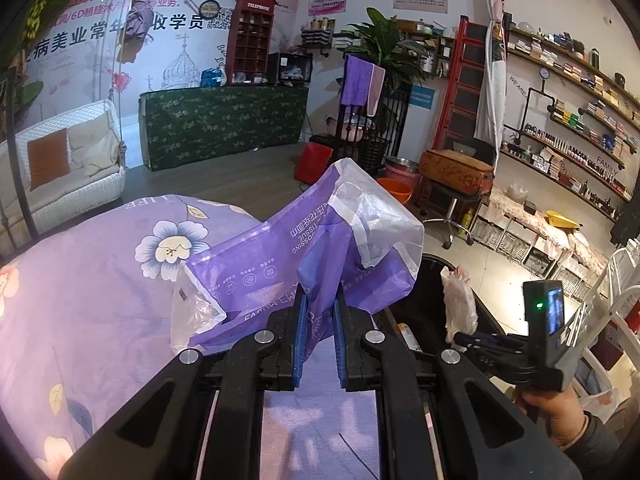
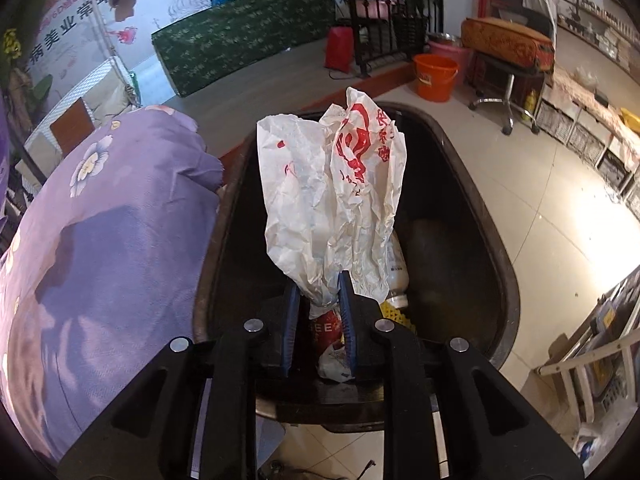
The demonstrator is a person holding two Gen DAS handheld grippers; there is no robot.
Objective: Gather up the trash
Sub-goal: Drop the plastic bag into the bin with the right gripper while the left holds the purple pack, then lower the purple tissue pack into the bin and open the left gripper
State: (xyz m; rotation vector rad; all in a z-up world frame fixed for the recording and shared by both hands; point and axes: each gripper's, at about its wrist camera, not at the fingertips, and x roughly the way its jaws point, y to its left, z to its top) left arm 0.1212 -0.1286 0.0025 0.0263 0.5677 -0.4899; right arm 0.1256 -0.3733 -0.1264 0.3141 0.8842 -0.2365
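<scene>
The right gripper (image 2: 318, 292) pinches a crumpled white bag (image 2: 328, 192) by its neck above the black bin (image 2: 496, 240); light, limp, it should drop freely. Left of the bin, the left gripper (image 1: 320, 312) clamps a slippery purple wrapper (image 1: 288, 256).

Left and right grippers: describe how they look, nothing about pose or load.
Both the left gripper and right gripper have matte black angular linkage bodies, silver round pivot bolts and ribbed blue fingers. The right hand is bare, with a dark sleeve.
</scene>
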